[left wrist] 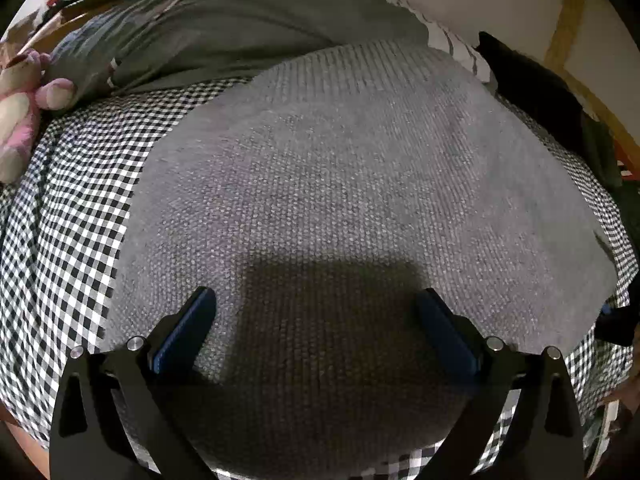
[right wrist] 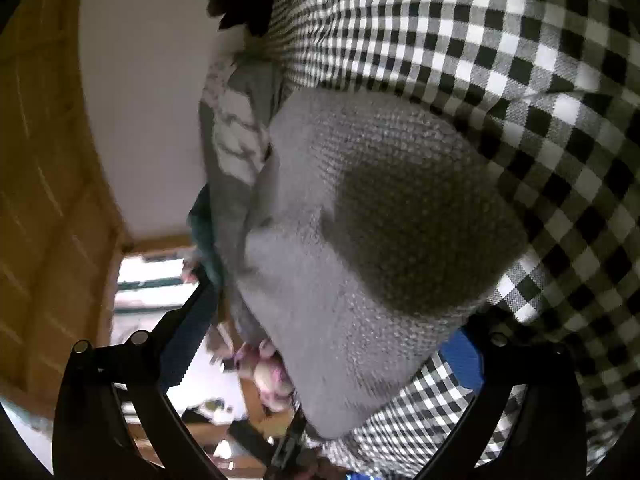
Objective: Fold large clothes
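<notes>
A grey knit sweater (left wrist: 340, 168) lies spread flat on a black-and-white checked sheet (left wrist: 68, 216). My left gripper (left wrist: 320, 316) hovers low over the sweater's near part. It is open, with its blue-padded fingers (left wrist: 188, 328) wide apart and nothing between them, and it casts a shadow on the knit. The right wrist view is tilted and shows a folded edge of the sweater (right wrist: 360, 240) on the checked sheet (right wrist: 540, 80). My right gripper (right wrist: 328, 344) is open, and that edge lies between its spread fingers without being pinched.
A pink plush toy (left wrist: 24, 120) sits at the left of the bed. A grey-green duvet (left wrist: 260, 28) lies behind the sweater and a black garment (left wrist: 532, 92) at the right. A wooden frame (left wrist: 568, 12) and a wooden panel (right wrist: 40, 160) stand against white walls.
</notes>
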Motion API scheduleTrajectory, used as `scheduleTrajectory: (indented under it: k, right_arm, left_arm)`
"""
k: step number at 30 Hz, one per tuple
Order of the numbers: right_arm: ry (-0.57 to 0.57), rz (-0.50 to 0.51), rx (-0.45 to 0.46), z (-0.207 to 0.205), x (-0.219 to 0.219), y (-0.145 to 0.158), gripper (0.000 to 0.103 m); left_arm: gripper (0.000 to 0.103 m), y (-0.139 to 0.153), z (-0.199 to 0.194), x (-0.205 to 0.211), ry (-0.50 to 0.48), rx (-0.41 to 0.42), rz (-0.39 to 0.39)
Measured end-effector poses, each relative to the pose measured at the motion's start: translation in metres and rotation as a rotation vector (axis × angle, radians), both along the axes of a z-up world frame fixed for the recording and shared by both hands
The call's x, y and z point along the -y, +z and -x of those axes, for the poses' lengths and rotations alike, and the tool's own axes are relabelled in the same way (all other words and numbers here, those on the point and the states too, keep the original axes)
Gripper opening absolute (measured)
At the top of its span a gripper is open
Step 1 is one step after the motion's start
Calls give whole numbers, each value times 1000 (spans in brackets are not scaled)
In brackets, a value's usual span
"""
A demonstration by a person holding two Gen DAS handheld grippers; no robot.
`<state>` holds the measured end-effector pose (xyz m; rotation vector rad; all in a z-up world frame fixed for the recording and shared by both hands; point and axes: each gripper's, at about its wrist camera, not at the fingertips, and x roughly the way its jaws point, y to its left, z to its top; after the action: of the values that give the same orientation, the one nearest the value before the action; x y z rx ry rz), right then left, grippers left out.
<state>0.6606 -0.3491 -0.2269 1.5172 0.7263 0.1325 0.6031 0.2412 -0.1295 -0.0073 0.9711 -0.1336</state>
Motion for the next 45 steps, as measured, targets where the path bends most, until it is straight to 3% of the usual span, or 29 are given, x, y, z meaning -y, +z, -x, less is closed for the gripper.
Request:
scheduleTrajectory:
  k: [2,3,4,5,6,8,10,11,12,13,14,15,17,19,21,23,29,32,35,38,41,45]
  right_arm:
    - [-17,10,68,4,-7,9,98]
    - [-7,11,107,7,-6,16,88]
    - [23,17,158,8,-9,23,52]
    - [46,7,189,6,-8,25,32]
    - [61,-5,219,7,-8,26,26]
    - [10,66,78,9,0,16,28]
    - [-46,-3,-42,8,8,-11,51]
    - [-41,-27,-44,3,10,-17,51]
    - [-25,-20,-32,-1,10,-15,59]
    - [-12,-20,-3,-6,9,-11,82]
    - [-3,-31,61,-13,7,-1,94]
    - [0,-18,52,-17,7,4,100]
    - [-26,18,47,-20,6,14,95]
    - [-28,54,-18,-17,5,7,30]
    - [-52,12,6,-12,9,-5,29]
    - [-46,-26,87,-3,9,-7,29]
    - [53,92,295,-14,-2,51,28]
    - [149,214,417,-32,-23,93,28]
    - [296,381,542,-54,-65,147,28]
    - [421,484,641,-69,-107,184,28]
    - [547,572,715,-84,-152,211,28]
    - [818,728,806,-95,-247,231,28]
  left_arm:
    - [99,1,-6,2,7,8,-13]
    - [99,0,-7,5,8,11,-16]
    - [99,-1,-11,6,8,12,-13]
    - [99,-1,-12,4,7,13,-11]
    - [99,-1,-11,4,7,14,-7]
    - [99,0,-3,9,8,19,-7]
    - [99,0,0,10,15,23,-16]
    - [99,2,-1,10,16,25,-16]
    - [99,2,0,11,17,27,-16]
    - [99,3,1,11,16,31,-17]
    - [99,2,1,11,13,36,-17]
    - [99,2,1,11,13,37,-18]
    - [99,2,-1,13,12,33,-20]
    - [99,2,-2,14,11,29,-17]
    - [99,2,-3,14,7,30,-14]
    - [98,1,-3,14,6,33,-16]
    - [99,0,-4,15,2,44,-21]
    - [99,0,-3,13,1,52,-24]
    - [99,-2,-3,14,0,66,-30]
    - [99,-4,-5,14,3,77,-32]
    - [99,-4,-5,15,-3,82,-37]
    - [97,1,-3,8,-30,95,-3]
